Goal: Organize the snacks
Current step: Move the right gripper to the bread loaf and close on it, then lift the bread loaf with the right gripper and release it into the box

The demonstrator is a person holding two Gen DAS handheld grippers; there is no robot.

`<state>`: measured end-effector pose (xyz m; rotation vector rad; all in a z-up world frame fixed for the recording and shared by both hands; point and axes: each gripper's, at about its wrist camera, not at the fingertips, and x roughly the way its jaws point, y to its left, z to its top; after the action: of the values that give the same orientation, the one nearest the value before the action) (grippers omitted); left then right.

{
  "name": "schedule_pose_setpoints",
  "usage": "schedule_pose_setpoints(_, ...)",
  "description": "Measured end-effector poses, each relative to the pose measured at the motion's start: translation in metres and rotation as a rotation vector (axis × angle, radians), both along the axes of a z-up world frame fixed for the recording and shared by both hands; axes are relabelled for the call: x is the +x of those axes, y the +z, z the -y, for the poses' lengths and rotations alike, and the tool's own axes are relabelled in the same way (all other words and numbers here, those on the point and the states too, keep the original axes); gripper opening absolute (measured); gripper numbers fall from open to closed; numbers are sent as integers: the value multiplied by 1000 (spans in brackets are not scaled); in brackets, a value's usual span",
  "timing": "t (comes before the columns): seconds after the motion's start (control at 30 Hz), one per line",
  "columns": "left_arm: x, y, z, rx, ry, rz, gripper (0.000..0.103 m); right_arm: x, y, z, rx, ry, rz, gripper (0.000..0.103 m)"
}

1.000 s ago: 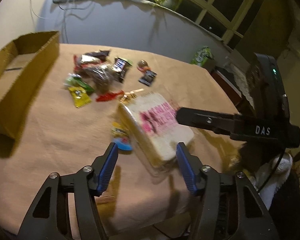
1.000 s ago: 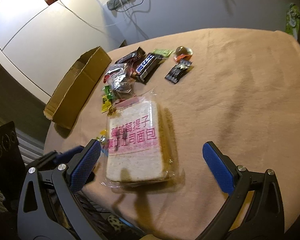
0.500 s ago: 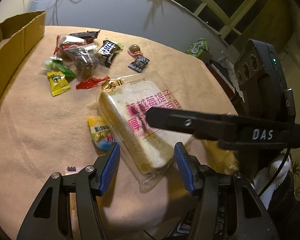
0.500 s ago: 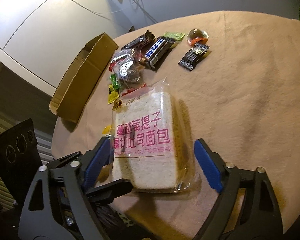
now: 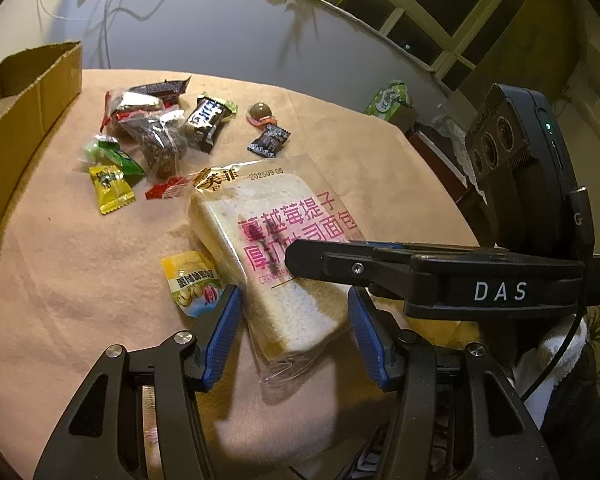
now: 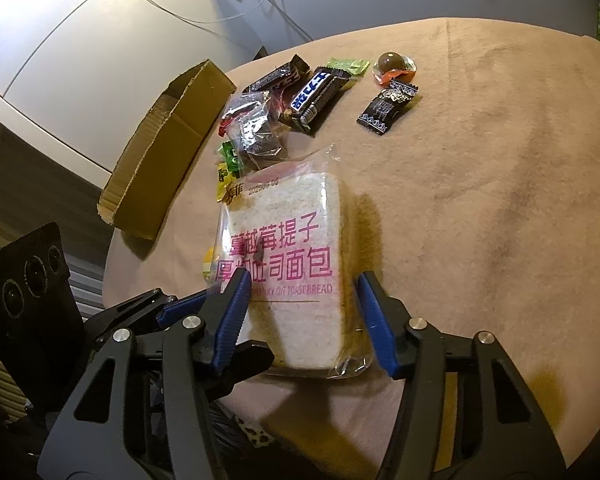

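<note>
Bread, thick white toast slices sealed in a clear plastic bag with pink lettering (image 5: 288, 248), lying flat near the front edge of a round table under a peach-coloured cloth (image 5: 72, 280). Straddled at its near end by both tools: left gripper with blue pads (image 5: 294, 334) with jaws held apart, one pad on either side of the bag's near corner, not visibly pressing; right gripper with blue pads (image 6: 304, 318) with jaws closing around the loaf's sides, bag between them, pads right at the plastic (firm contact cannot be told). Crossing over the loaf in the left wrist view, one black finger of the right gripper. Tucked against the bag's left side, a small yellow-and-blue snack packet (image 5: 194, 282). Farther back, a loose cluster: yellow candy wrapper (image 5: 110, 188), green candy wrappers (image 5: 112, 156), clear bag of dark brown pieces (image 5: 156, 144), dark chocolate bar with white lettering (image 6: 314, 98), small black sachet (image 6: 388, 108), round brown sweet in clear wrap (image 6: 392, 64). At the table's left edge, an open brown cardboard box (image 6: 168, 152), well apart from the bread
</note>
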<state>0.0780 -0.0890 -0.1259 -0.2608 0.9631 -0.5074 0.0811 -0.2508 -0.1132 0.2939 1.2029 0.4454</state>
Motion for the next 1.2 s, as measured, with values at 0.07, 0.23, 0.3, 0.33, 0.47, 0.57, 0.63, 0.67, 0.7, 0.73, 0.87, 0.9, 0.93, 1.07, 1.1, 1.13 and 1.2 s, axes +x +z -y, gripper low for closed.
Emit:
schedule_pose_setpoints(0.07, 0, 3, -2, -4, 2, 9, 54, -1, 3, -2, -1, 0, 6, 58)
schedule_pose_setpoints(0.23, -2, 15, -10, -13, 10, 43, 54, -4, 17, -9, -10, 3, 32, 58)
schedule_pose_setpoints(0.3, -2, 20, -15, -16, 16, 59, 54, -4, 24, -14, -14, 10, 46, 58)
schedule_pose_setpoints(0.33, -2, 24, -19, -17, 22, 72, 54, -3, 28, -16, -16, 13, 53, 58)
schedule_pose_setpoints(0.47, -3, 36, -33, -16, 43, 110, 54, -1, 42, -30, -16, 29, 81, 58)
schedule_pose_setpoints(0.57, -5, 44, -49, -18, 67, 135, 54, 5, 52, -45, -16, 49, 101, 58)
schedule_pose_setpoints(0.63, -4, 48, -59, -17, 83, 149, 54, 9, 58, -57, -15, 65, 112, 58)
schedule_pose_setpoints(0.67, -4, 50, -64, -17, 91, 155, 54, 11, 61, -63, -16, 74, 119, 58)
schedule_pose_setpoints(0.7, -3, 53, -71, -17, 102, 162, 54, 14, 64, -70, -15, 85, 126, 58)
schedule_pose_setpoints(0.73, -2, 55, -76, -16, 112, 169, 54, 16, 66, -76, -13, 93, 130, 58)
schedule_pose_setpoints(0.87, -1, 61, -95, -13, 147, 187, 54, 25, 74, -101, -9, 128, 150, 58)
schedule_pose_setpoints(0.9, 0, 62, -101, -11, 158, 191, 54, 28, 76, -108, -7, 138, 153, 58)
schedule_pose_setpoints(0.93, -2, 63, -105, -10, 165, 194, 54, 29, 77, -113, -6, 145, 156, 58)
schedule_pose_setpoints(1.07, 2, 66, -127, 0, 186, 197, 54, 38, 78, -140, -4, 178, 164, 58)
schedule_pose_setpoints(1.1, 2, 67, -134, 2, 196, 199, 54, 41, 79, -148, -4, 188, 166, 58)
schedule_pose_setpoints(1.13, 3, 68, -141, 5, 209, 202, 54, 43, 79, -155, -5, 197, 168, 58)
schedule_pose_setpoints(1.2, 5, 69, -151, 10, 228, 205, 54, 48, 78, -170, -6, 218, 172, 58)
